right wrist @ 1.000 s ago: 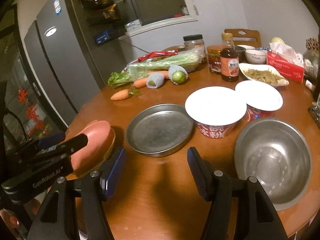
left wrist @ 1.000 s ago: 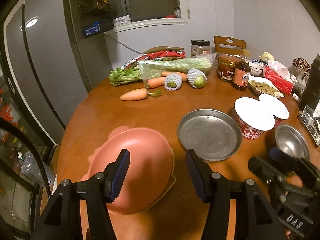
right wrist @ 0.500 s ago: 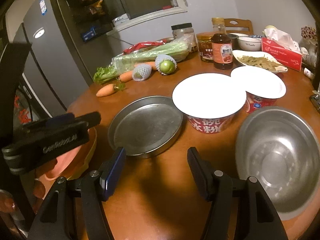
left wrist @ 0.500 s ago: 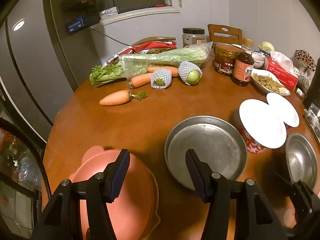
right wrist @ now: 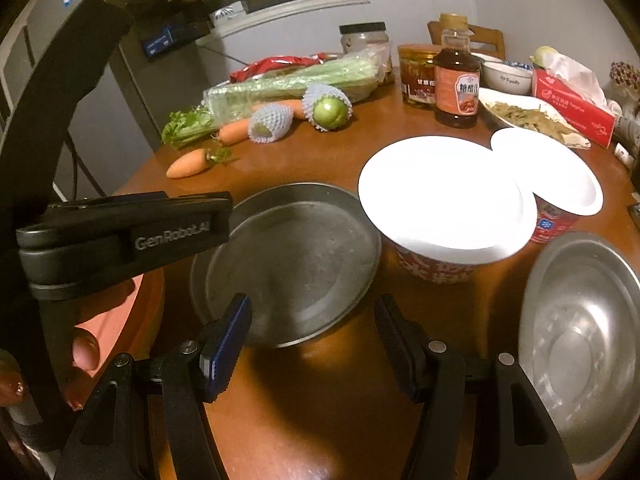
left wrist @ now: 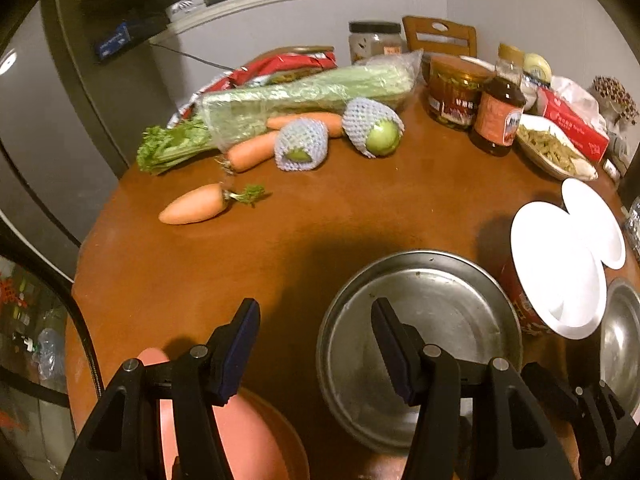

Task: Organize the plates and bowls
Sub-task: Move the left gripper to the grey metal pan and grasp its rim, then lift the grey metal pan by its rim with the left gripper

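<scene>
Black left gripper (right wrist: pixel 120 236): "GenRobot.AI" | white bowl (right wrist: pixel 507 76): "Family"

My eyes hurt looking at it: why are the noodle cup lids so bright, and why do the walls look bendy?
Right wrist view: the front noodle cup lid is overexposed to blank white. Left wrist view: a dark shadow falls on the table above the metal plate. Both views: the fisheye lens curves edges.

Three carrots (left wrist: pixel 194 210), two netted green fruits (left wrist: pixel 376 128), two lidded noodle cups (right wrist: pixel 444 208), one steel pan (right wrist: pixel 296 264), one steel bowl (right wrist: pixel 580 340).
</scene>
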